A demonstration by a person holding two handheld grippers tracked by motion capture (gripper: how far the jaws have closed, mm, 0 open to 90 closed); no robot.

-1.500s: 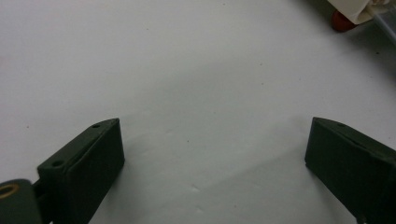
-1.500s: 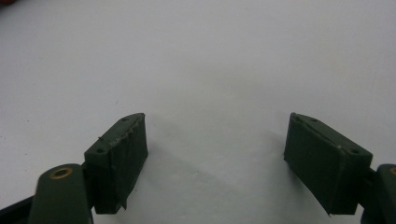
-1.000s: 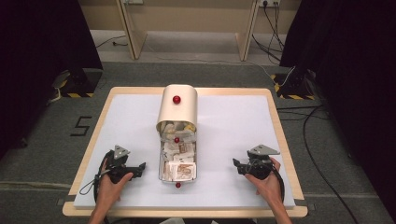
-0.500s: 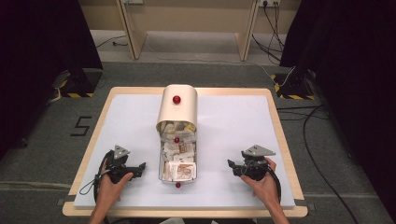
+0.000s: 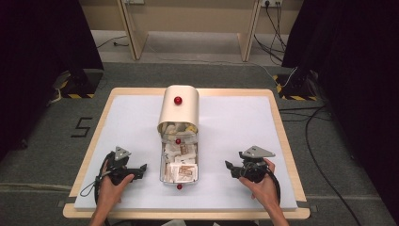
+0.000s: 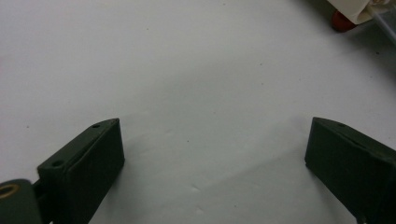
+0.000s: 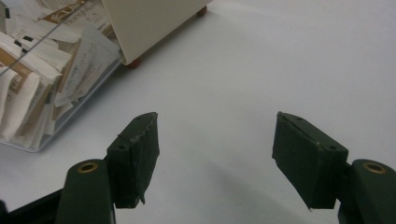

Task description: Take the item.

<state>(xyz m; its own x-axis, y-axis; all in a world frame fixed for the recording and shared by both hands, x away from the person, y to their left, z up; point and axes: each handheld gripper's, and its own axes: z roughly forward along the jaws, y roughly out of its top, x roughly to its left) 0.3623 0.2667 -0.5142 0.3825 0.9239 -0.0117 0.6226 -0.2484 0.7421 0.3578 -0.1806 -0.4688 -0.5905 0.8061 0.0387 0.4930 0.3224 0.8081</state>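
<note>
Lying between the two grippers, the clear tray of paper sachets (image 5: 179,165) sits near the left gripper (image 5: 140,168) and right gripper (image 5: 229,165), both spread empty on the worktop (image 5: 235,122).

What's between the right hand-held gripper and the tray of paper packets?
Nothing: in the high view, only bare white table separates the right hand-held gripper from the tray.
</note>
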